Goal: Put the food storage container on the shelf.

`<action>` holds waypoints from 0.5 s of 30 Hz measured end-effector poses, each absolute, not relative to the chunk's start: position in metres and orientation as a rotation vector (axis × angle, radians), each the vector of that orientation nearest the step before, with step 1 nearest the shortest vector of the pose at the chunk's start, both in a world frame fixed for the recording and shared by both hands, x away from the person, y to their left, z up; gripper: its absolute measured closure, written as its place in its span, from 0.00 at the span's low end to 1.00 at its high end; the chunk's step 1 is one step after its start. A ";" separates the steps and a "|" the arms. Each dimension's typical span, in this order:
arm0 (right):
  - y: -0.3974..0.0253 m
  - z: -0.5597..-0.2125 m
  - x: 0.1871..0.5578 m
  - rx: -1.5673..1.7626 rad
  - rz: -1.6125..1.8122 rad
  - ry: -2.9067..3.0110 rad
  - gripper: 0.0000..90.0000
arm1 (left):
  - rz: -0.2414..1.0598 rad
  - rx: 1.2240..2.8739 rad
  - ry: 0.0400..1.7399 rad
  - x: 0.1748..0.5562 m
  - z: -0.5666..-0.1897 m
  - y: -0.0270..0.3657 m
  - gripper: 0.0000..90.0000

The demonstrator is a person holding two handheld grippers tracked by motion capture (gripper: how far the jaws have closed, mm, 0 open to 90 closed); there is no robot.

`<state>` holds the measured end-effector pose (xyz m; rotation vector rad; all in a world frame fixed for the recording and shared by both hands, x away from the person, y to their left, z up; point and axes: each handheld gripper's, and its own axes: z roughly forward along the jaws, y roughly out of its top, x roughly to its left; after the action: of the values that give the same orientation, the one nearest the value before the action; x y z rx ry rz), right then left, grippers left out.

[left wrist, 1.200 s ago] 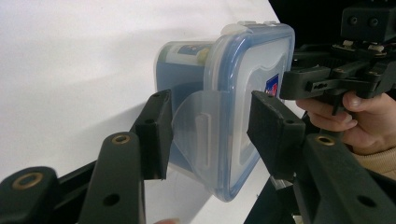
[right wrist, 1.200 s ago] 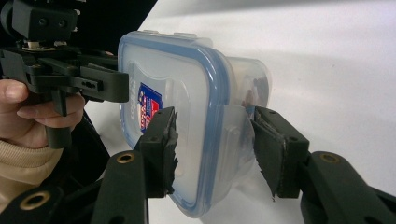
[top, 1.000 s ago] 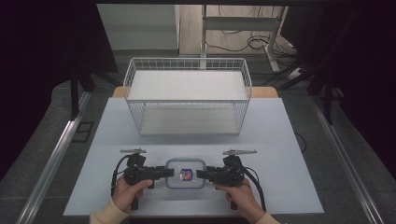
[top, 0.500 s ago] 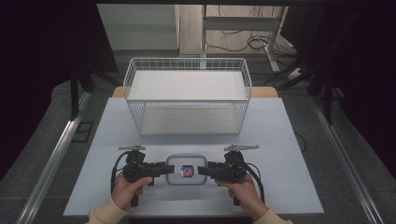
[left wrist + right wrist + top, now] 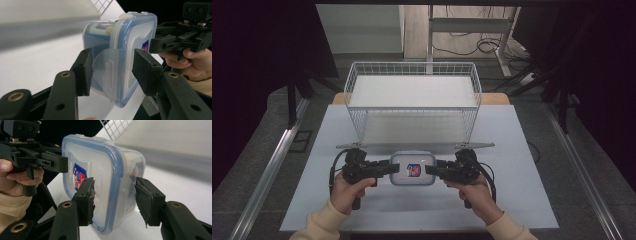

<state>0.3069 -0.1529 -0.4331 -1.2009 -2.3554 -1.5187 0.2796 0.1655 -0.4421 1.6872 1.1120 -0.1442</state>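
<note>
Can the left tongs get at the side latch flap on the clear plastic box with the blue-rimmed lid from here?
Probably yes. The left tongs stand open with the translucent latch flap of the clear plastic box with the blue-rimmed lid already between the pads, nothing in between. The right tongs work the opposite end.

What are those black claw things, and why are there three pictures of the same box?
The black claws are grippers, tools with two jaws that a person squeezes by hand. The left gripper and the right gripper are each held in one hand, seen from a camera high above the white table.

The other two pictures come from small cameras riding on the grippers, so you look along the jaws. Each shows the same thing up close: a clear plastic food box with a blue-edged lid and a small sticker. Both grippers have their jaws open on either side of a snap flap at one end of the box; I cannot tell whether they touch it yet.

Behind the box stands a white wire basket.
</note>
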 end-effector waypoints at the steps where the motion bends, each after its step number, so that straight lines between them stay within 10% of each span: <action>1: -0.153 -0.433 0.307 -1.201 -1.519 -2.355 0.57 | -0.144 1.687 1.112 0.280 -0.442 0.165 0.58; 15: -0.146 -0.388 0.330 -1.132 -1.573 -2.442 0.57 | -0.072 1.659 1.066 0.297 -0.407 0.171 0.58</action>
<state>0.3304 -0.1457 -0.3877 -1.1325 -2.4424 -1.5735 0.2972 0.1707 -0.4069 1.6589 1.0657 -0.0720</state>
